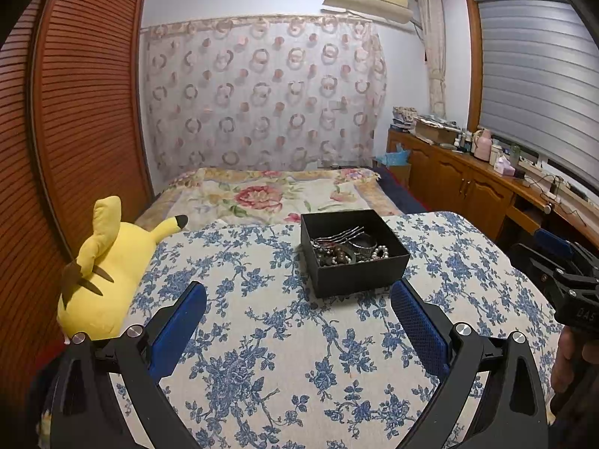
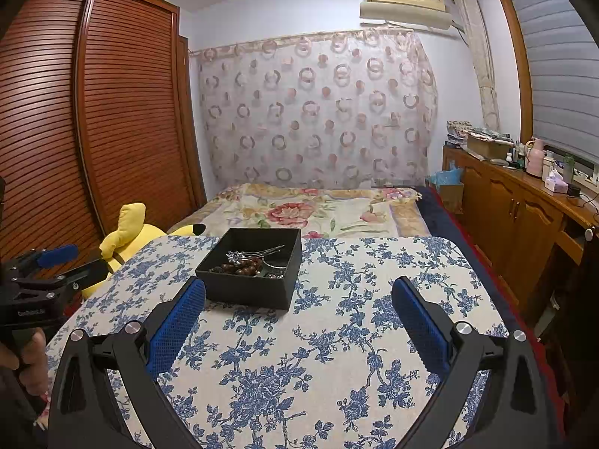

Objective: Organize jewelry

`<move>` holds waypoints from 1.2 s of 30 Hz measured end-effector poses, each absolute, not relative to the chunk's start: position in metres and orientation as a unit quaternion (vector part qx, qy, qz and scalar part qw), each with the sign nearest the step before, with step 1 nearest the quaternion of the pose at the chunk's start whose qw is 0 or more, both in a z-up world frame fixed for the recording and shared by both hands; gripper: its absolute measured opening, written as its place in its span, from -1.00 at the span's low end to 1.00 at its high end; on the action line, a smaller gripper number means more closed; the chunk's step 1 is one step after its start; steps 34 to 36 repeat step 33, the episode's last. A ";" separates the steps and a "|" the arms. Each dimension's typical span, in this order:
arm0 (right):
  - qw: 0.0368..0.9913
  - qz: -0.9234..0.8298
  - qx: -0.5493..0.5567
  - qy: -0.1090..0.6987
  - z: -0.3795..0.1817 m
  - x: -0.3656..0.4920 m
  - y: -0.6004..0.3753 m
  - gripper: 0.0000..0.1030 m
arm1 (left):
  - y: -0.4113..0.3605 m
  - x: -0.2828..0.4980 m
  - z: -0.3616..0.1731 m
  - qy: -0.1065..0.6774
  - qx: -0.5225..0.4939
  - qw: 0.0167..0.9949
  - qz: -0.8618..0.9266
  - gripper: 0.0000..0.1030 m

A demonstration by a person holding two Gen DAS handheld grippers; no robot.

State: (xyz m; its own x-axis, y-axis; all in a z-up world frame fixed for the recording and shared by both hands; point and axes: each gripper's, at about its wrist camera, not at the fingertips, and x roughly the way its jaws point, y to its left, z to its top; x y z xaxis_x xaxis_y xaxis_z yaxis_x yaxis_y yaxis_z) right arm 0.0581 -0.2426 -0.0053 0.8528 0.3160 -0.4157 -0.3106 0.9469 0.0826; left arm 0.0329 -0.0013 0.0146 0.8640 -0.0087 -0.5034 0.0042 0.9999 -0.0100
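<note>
So the jewelry [image 1: 346, 249] is all sitting in one black box [image 1: 355, 278], toward the far end of the surface [image 1: 262, 336] with the blue-flower cloth. Looks like a tangle in there: dark wooden beads [image 2: 243, 265], a pearl bracelet [image 1: 379, 252], a silver hair fork [image 1: 342, 235] and a bangle or two, all piled together. Can't make out any dividers inside.

Both grippers hang back over the near part of the surface, nothing in either. Left gripper [image 1: 299, 321] has its fingers spread wide, with the box just beyond the right fingertip. Right gripper [image 2: 299, 318] is the same deal, fingers wide apart and empty, box just past its left fingertip.

My read: either it's barely started or it's basically finished, honestly hard to say. Nothing lies loose on the cloth, but the pile isn't sorted, so any untangling or separating is still left.

Yellow plush [image 1: 101, 273] sits off the left edge, bed [image 1: 269, 194] behind.
</note>
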 end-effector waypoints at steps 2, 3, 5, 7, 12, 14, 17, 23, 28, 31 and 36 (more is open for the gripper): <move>0.963 0.162 0.006 0.217 -0.006 0.058 -0.243 0.95 | -0.001 0.033 0.016 0.260 -0.005 0.966 -0.004 0.85; 0.963 0.162 0.006 0.217 -0.006 0.058 -0.243 0.95 | -0.001 0.033 0.014 0.260 -0.004 0.966 -0.004 0.85; 0.963 0.162 0.007 0.217 -0.006 0.058 -0.243 0.95 | 0.000 0.033 0.016 0.259 -0.005 0.966 -0.004 0.85; 0.963 0.162 0.006 0.217 -0.005 0.058 -0.243 0.95 | 0.001 0.034 0.018 0.258 -0.005 0.966 -0.004 0.85; 0.963 0.162 0.007 0.216 -0.006 0.058 -0.244 0.95 | 0.000 0.034 0.018 0.258 -0.005 0.966 -0.004 0.85; 0.963 0.161 0.007 0.216 -0.006 0.059 -0.244 0.95 | 0.001 0.034 0.018 0.257 -0.005 0.966 -0.003 0.85; 0.963 0.162 0.007 0.216 -0.006 0.059 -0.244 0.95 | 0.001 0.034 0.018 0.257 -0.005 0.966 -0.004 0.85; 0.963 0.161 0.008 0.216 -0.006 0.059 -0.245 0.95 | -0.001 0.034 0.020 0.256 -0.004 0.967 -0.004 0.85; 0.963 0.162 0.009 0.216 -0.006 0.059 -0.245 0.95 | -0.001 0.034 0.020 0.256 -0.006 0.967 -0.003 0.85; 0.963 0.162 0.009 0.216 -0.006 0.059 -0.246 0.95 | -0.001 0.034 0.020 0.255 -0.006 0.967 -0.005 0.85; 0.963 0.162 0.010 0.216 -0.007 0.059 -0.246 0.95 | -0.001 0.034 0.020 0.254 -0.005 0.967 -0.005 0.85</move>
